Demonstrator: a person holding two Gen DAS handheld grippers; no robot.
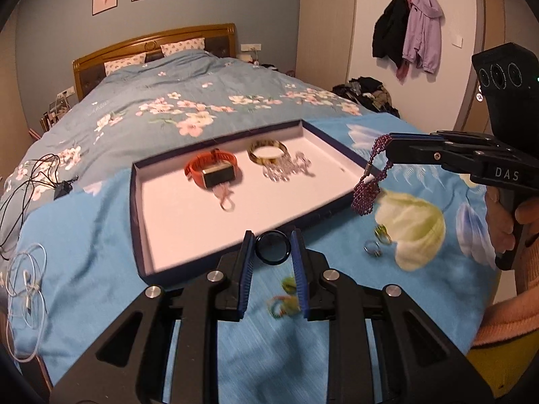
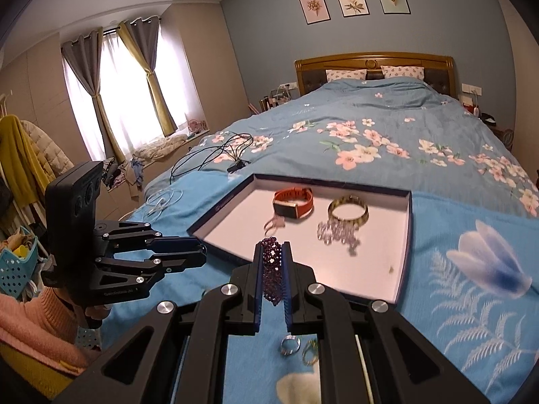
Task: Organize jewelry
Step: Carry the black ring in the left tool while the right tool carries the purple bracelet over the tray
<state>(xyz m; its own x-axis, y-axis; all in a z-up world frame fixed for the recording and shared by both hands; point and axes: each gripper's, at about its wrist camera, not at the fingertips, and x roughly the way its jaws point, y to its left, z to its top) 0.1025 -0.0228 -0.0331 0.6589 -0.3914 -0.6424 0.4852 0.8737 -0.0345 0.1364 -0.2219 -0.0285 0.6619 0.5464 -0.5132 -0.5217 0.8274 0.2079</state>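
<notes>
Three pieces sit in the tray [image 1: 188,262]; left gripper [image 1: 272,247] pinches a dark ring [image 1: 273,247], right gripper [image 2: 273,271] clamps purple beads [image 2: 271,262], both near the tray's edge. Two rings [image 2: 290,345] wait on the bedspread.

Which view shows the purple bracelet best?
The left wrist view: the purple bracelet hangs in full from the right tongs beside the tray. The right wrist view shows only a beaded strip pinched between its pads.
</notes>
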